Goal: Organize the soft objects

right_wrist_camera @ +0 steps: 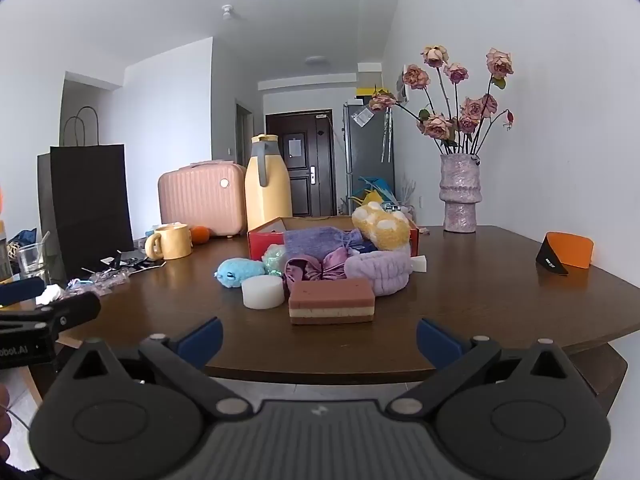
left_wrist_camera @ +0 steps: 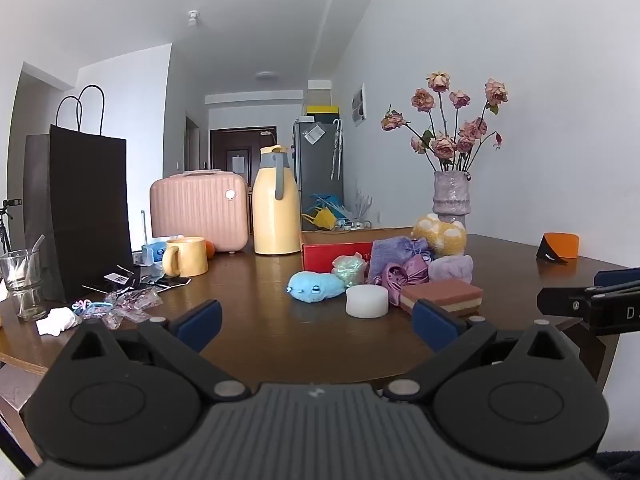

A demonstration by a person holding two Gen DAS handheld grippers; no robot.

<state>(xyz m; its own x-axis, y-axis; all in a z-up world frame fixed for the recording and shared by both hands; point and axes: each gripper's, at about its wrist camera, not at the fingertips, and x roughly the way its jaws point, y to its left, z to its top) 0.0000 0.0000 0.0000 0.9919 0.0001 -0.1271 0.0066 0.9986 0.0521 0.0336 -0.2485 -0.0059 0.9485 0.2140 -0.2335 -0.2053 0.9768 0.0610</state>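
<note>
While both tools are held at the near edge of the brown table (right_wrist_camera: 520, 264), nothing is gripped by either. The left gripper (left_wrist_camera: 316, 322) is spread wide, with only bare tabletop seen between its blue pads, and the right gripper (right_wrist_camera: 318, 338) is spread just as wide and equally empty.

The soft things are gathered against the front of a red box (right_wrist_camera: 264, 240), which stands open near the middle of the table. A purple pouch (right_wrist_camera: 316, 242) and a yellow plush toy (right_wrist_camera: 382, 222) are seen at the box's front wall; whether they rest inside it or against it cannot be told. Just in front of the box, a blue plush toy (right_wrist_camera: 240, 272), a pale green bundle (right_wrist_camera: 274, 258), a shiny mauve bow (right_wrist_camera: 316, 268) and a lilac fluffy band (right_wrist_camera: 378, 274) are packed together, touching one another. Nearer than these, a white round sponge (right_wrist_camera: 263, 293) and a striped brown sponge (right_wrist_camera: 332, 306) are set side by side.

Left of the box, a yellow jug (right_wrist_camera: 268, 190), a pink case (right_wrist_camera: 202, 198) and a yellow mug (right_wrist_camera: 170, 242) are placed. Right of the box, beside the wall, a vase of dried roses (right_wrist_camera: 460, 196) is stood.
</note>
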